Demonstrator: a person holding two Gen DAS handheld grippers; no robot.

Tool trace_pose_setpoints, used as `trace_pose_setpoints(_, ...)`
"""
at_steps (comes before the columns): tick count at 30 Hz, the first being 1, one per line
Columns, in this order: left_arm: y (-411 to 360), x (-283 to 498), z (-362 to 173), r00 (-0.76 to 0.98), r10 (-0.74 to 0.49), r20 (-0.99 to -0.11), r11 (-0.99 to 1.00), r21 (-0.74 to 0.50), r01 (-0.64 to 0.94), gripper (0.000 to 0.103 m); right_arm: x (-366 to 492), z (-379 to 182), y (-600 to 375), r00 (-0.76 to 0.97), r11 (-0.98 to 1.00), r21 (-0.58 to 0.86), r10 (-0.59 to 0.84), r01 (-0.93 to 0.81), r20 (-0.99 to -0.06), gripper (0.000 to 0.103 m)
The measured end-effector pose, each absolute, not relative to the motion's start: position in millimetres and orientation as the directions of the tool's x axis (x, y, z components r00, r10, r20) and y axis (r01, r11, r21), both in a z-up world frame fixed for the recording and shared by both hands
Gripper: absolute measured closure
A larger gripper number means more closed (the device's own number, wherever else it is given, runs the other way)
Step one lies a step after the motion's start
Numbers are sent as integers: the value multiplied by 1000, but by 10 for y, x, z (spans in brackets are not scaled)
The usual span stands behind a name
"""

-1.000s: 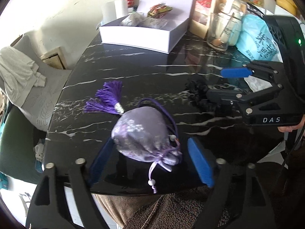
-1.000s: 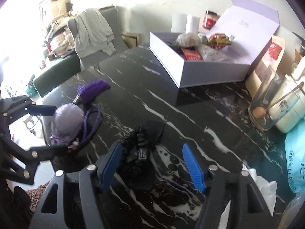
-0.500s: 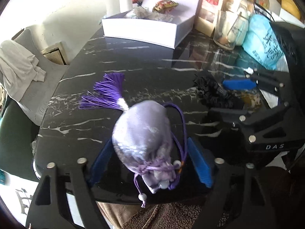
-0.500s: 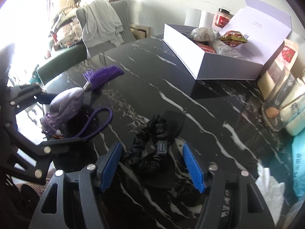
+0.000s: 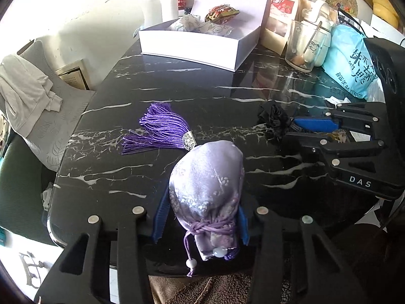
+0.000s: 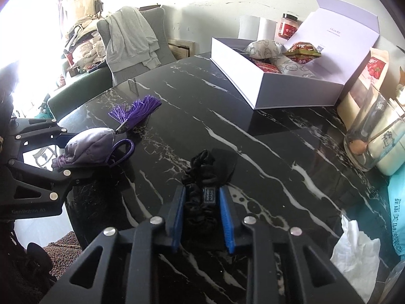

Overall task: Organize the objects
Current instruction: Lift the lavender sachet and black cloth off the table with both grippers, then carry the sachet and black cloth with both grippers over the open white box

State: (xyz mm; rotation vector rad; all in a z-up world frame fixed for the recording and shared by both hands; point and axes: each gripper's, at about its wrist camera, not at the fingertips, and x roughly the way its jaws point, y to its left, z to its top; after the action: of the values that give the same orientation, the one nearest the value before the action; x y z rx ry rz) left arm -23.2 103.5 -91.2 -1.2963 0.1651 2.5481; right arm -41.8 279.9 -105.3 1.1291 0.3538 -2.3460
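Two grippers work at the near edge of a black marble table [image 5: 192, 93], each with blue pads. The left gripper [image 5: 201, 217] points steeply down, its jaws closing on one lilac satin pouch [image 5: 207, 185]; the blue pads lie against both sides of the pouch near its tied neck. The pouch's cord with beads hangs toward the camera, and its one purple tassel [image 5: 159, 131] lies on the marble just beyond. From the right wrist view, the pouch's purple loop [image 6: 125, 150] curls beside it.

The right gripper [image 6: 202, 217], also angled down, is clamped tight on one black scrunchie [image 6: 202, 174] with a small woven label, which lies on a black card on the table's middle.

Farther back stands one open white box [image 6: 253, 86], lid raised against the wall. In it lie a printed cloth pouch [image 6: 263, 48], a red-and-gold packet [image 6: 302, 50] and a red packet partly hidden beneath.

At the right, one glass jar [image 6: 364, 147] holds a spoon and an egg-like thing, touching a white jar behind it. Near these are a kraft snack bag [image 5: 281, 20], a blue plastic bag [image 5: 351, 58] and crumpled white tissue [image 6: 354, 250]. By the wall stand two paper rolls [image 6: 255, 27] and one red-labelled jar [image 6: 288, 26].
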Motion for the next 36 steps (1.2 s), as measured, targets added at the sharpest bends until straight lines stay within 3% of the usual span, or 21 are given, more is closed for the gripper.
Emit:
trace_pose_setpoints(7, 929, -291, -865, -542, 240, -805, -961, -117, -252, 62, -436, -1050, 2792, -519, -840, 0, -336, 543, -786, 82)
trace_pose_setpoints(36, 763, -270, -167, -624, 219, -750, -971, -102, -218, 62, -434, -526, 2627, -533, -792, 21, -430, 610, -728, 82)
